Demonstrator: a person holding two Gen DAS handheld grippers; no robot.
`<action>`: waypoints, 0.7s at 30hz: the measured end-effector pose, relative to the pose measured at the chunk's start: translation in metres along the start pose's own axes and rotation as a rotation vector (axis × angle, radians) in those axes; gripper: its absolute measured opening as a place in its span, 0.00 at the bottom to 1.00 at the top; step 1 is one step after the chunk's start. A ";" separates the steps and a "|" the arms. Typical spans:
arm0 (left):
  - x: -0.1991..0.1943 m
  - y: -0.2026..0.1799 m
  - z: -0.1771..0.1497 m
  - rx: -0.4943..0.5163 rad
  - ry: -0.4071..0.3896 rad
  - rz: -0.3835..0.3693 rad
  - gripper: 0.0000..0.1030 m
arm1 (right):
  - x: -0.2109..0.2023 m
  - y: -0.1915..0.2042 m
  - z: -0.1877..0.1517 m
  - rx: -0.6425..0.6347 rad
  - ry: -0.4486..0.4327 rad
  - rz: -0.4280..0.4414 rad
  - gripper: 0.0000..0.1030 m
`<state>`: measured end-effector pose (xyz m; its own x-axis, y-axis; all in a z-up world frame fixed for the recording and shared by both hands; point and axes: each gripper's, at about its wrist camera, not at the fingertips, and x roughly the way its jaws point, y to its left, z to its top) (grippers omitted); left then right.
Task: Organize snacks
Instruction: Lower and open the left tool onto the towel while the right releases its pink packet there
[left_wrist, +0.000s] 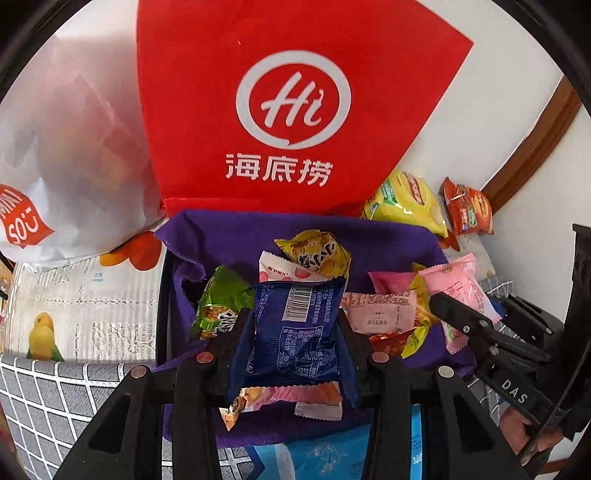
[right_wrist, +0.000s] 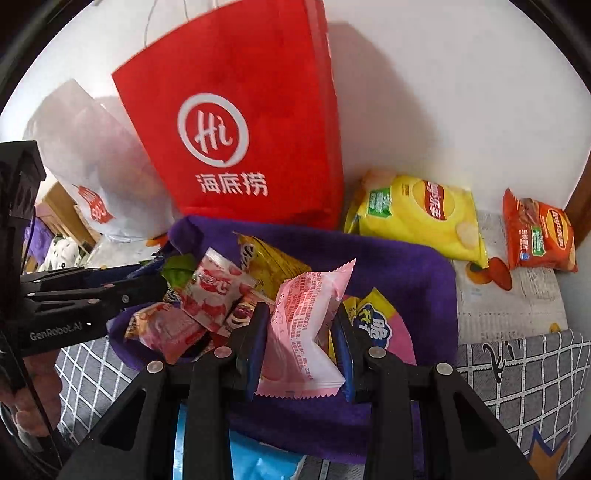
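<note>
On grid-pattern cloth (right_wrist: 517, 373), purple towel (right_wrist: 399, 273), white wall (right_wrist: 443, 92)

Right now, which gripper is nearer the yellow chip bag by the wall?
Right. The right gripper, holding a pink packet, sits nearer the yellow chip bag; the left gripper is farther away.

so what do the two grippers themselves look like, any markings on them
Both are matte black, angular frames with triangular cut-outs and round silver pivot pins. The left gripper and right gripper have blue pads lining their fingers. Seen from the side, the left gripper carries white "GenRobot.AI" lettering, the right gripper white "DAS" lettering.
</note>
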<state>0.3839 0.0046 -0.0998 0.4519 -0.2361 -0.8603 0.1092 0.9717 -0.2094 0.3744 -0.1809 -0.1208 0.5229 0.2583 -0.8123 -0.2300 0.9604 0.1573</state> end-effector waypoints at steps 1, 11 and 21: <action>0.003 -0.001 -0.001 0.004 0.007 0.005 0.39 | 0.002 -0.001 0.000 0.005 0.005 -0.001 0.33; 0.024 -0.001 -0.004 0.006 0.060 0.018 0.39 | 0.024 -0.004 -0.006 0.007 0.063 -0.019 0.33; 0.036 -0.005 -0.005 0.022 0.070 0.031 0.40 | 0.031 0.001 -0.009 -0.032 0.072 -0.066 0.32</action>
<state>0.3949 -0.0087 -0.1320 0.3923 -0.2042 -0.8969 0.1159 0.9783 -0.1720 0.3838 -0.1731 -0.1511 0.4781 0.1851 -0.8586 -0.2233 0.9710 0.0850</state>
